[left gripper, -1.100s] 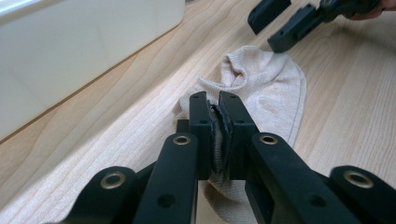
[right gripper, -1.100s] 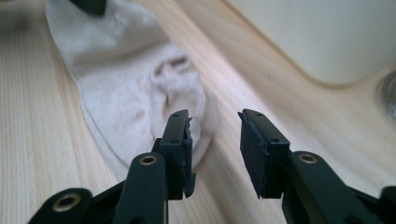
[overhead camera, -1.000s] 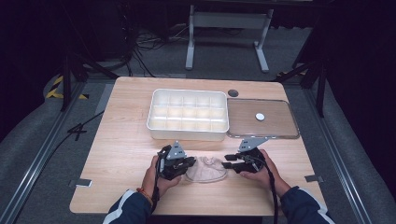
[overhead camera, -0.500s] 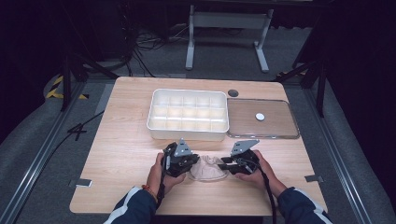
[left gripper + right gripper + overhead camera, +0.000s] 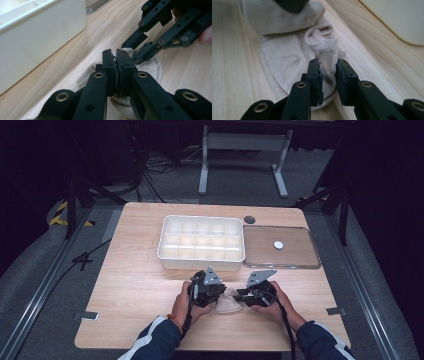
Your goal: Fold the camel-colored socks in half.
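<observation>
From above, my left gripper [image 5: 216,292] and right gripper [image 5: 245,293] have drawn closer over the sock [image 5: 229,303], half hidden beneath them near the tray [image 5: 201,262]. Left gripper view: jaws clenched on sock [image 5: 147,65] fabric. Right gripper view: jaws released, straddling a raised fold of sock [image 5: 287,53].

I'm working in what looks like a lab or recording studio: a pale wooden table [image 5: 150,270] stands on grey carpet [image 5: 45,285], ringed by black curtains [image 5: 390,185]. Metal floor rails [image 5: 35,305], loose black cables [image 5: 150,175], yellow-black hazard tape [image 5: 60,212] and a grey metal stand [image 5: 242,150] surround it.
</observation>
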